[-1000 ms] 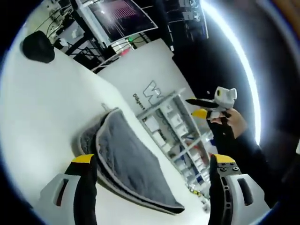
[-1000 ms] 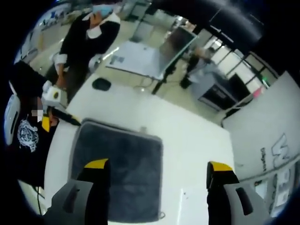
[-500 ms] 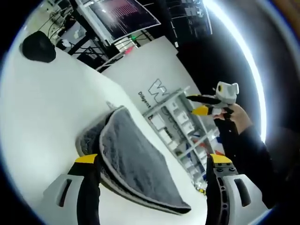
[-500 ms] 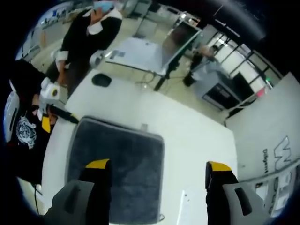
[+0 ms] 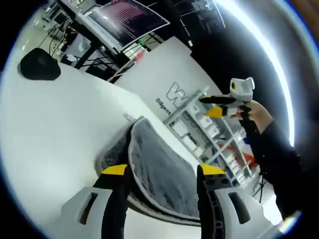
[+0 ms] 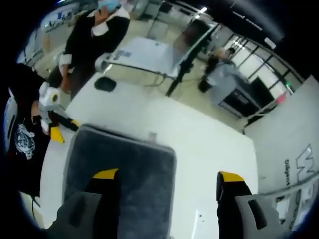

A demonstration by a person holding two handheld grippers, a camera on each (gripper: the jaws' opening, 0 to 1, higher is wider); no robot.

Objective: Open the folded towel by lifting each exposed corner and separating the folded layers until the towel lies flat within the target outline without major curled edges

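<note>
Left gripper [image 5: 162, 172] jaws narrower than before, straddling the towel [image 5: 159, 172] edge; right gripper [image 6: 167, 177] remains wide open, empty

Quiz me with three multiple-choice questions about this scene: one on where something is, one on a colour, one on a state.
1. Where is the towel?
A. on the white table
B. on the floor
C. hanging from a shelf

2. What colour is the towel?
A. red
B. dark grey
C. yellow

3. How does the towel lie?
A. spread in a single layer
B. rolled into a tube
C. folded, layers stacked

Answers:
1. A: the right gripper view shows it flat on the tabletop.
2. B: it is dark grey with a paler edge in both views.
3. C: the left gripper view shows stacked layers at its edge.
</note>
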